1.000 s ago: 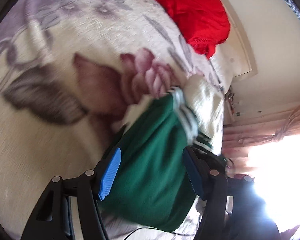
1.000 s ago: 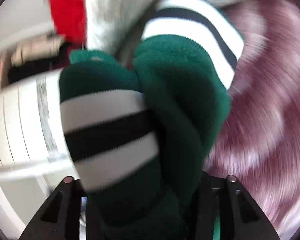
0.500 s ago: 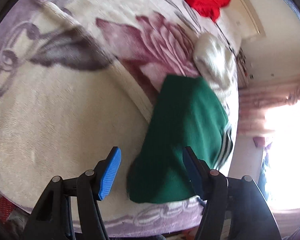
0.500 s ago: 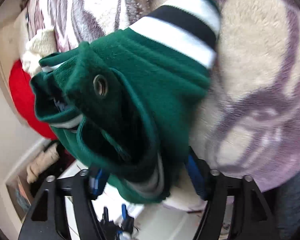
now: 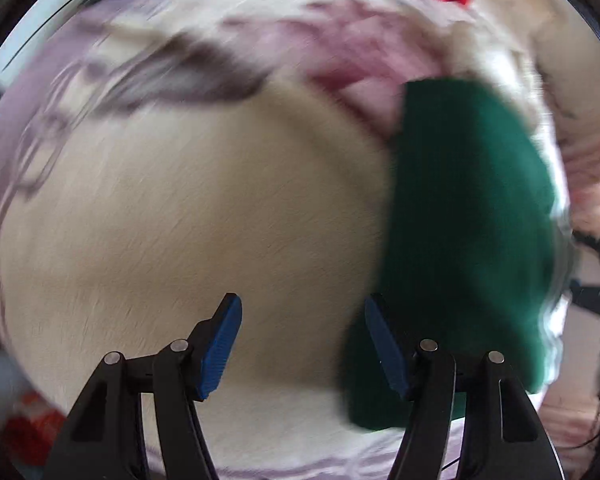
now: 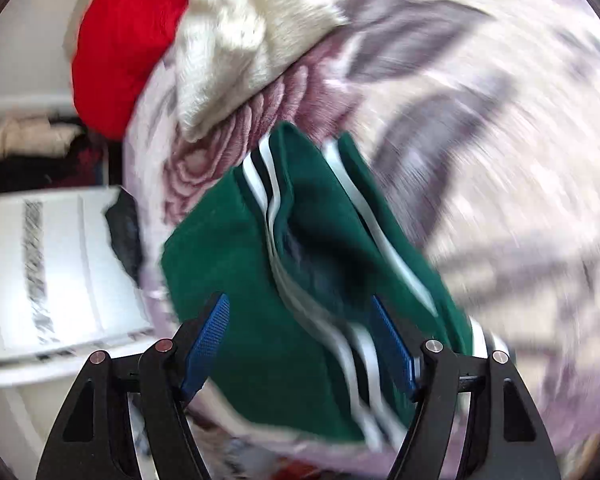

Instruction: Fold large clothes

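Green garment with white and black stripes, lying as a folded bundle on the floral blanket, just below the cream garment and the red garment. The right gripper has spread its jaws and pinches nothing; the cloth lies loose beneath them. The left gripper is spread beside the green garment, over bare blanket. Judged stage: this fold looks nearly complete; at least 2 other garments appear unfolded.
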`<state>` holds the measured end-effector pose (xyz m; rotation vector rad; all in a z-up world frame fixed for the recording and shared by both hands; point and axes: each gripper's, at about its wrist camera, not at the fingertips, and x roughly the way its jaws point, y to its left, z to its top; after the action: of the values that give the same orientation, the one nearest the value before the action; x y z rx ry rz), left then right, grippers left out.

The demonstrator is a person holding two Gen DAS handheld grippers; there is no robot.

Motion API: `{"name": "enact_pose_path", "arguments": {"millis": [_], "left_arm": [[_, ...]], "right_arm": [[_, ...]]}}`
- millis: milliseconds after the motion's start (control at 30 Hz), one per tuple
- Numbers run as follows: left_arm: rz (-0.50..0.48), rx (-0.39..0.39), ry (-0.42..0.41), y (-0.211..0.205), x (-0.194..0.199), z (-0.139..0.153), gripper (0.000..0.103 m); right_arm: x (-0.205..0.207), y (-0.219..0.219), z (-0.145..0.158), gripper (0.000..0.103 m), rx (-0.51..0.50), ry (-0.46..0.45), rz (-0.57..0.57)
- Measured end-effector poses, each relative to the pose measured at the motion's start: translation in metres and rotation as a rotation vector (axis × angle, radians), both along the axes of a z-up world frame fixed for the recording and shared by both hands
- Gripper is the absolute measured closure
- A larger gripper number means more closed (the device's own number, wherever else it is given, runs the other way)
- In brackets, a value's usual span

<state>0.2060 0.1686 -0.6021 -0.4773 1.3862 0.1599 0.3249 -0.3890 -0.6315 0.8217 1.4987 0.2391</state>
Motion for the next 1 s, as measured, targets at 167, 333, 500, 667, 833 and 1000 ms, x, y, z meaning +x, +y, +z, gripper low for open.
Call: {"name": "enact_pose_path", "arguments": {"millis": [167,333,500,667,833,1000], "left_arm": [[0.053,0.083,0.116,0.0,-0.048,-0.061,0.038],[0.063,0.09,0.043,-0.007,-0.045,-0.07,0.0],[0.113,0.13,0.064,-0.008,-0.041,-0.073,0.0],[0.119,0.132,0.099,-0.006,-0.044,-0.063,0.0],[0.198,0.252,0.181,0.001,-0.06,-0.03,0.0],[0.324,0.285,0.144,0.007,-0.078,0.018,0.0]], "right_arm": [[0.022,0.012,-0.019,0.1,0.039,0.041,0.058],[0.04,-0.046,0.018,0.101,-0.052,-0.041,-0.017],[0.058,-0.032,-0.04,0.092,0.004,0.116,0.101],[0.015,-0.035,-0.043,0.033,0.108,0.13,0.22],[-0.039,-0.03,-0.054,0.044,0.106,0.089,0.343],[-0.055,-0.061,-0.031,0.1,0.119,0.073,0.229]]}}
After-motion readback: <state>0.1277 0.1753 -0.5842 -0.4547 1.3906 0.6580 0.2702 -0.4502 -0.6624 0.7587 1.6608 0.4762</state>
